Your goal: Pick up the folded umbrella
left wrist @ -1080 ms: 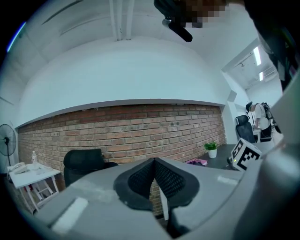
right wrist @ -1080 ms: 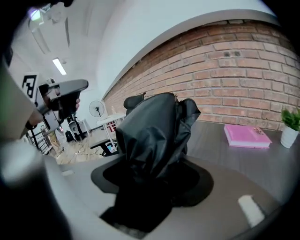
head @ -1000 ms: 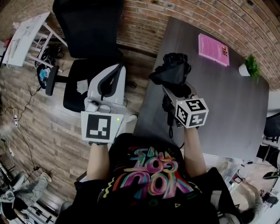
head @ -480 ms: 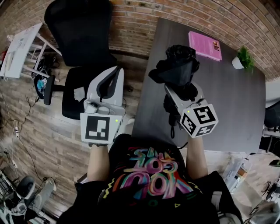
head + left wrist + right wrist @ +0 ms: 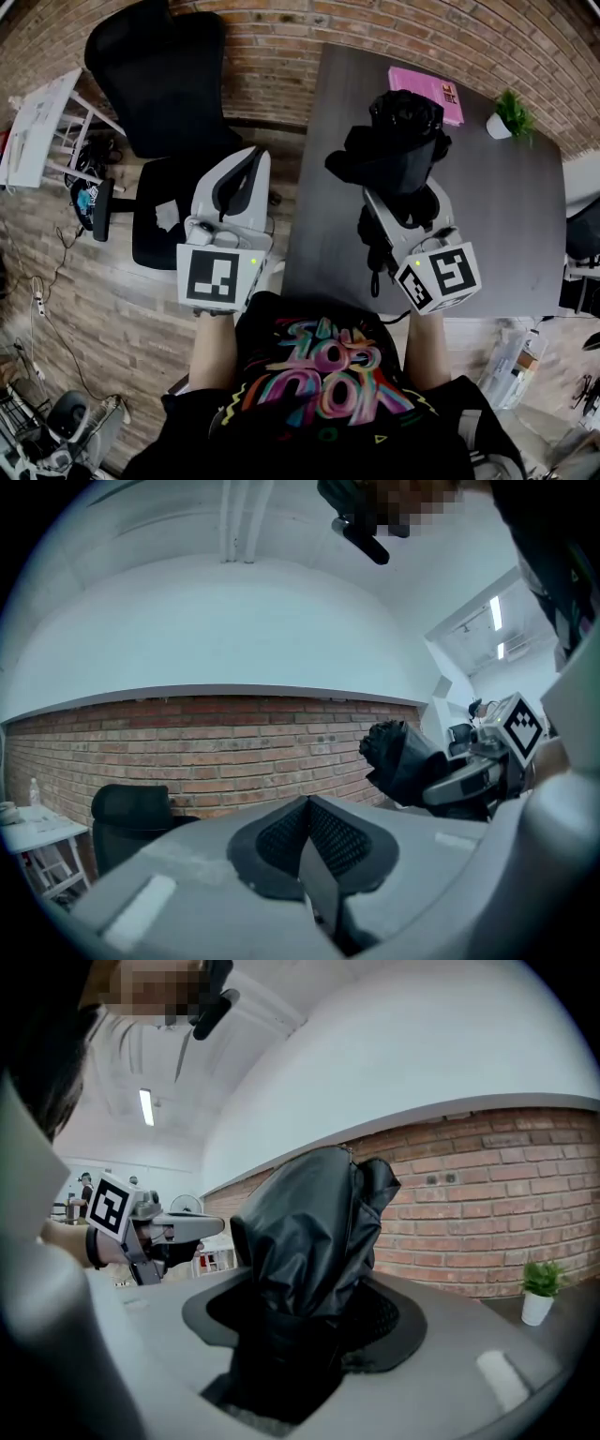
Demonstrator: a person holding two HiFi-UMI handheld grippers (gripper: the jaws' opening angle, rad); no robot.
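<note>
Nearby, pink book (image 5: 424, 92), plant (image 5: 511, 111), black chair (image 5: 159, 84), umbrella (image 5: 398, 145) in right gripper (image 5: 401, 192)

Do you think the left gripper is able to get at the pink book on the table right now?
Probably not directly: the left gripper sits left of the table, jaws together, and the folded umbrella in the right gripper stands roughly between it and the pink book.
</note>
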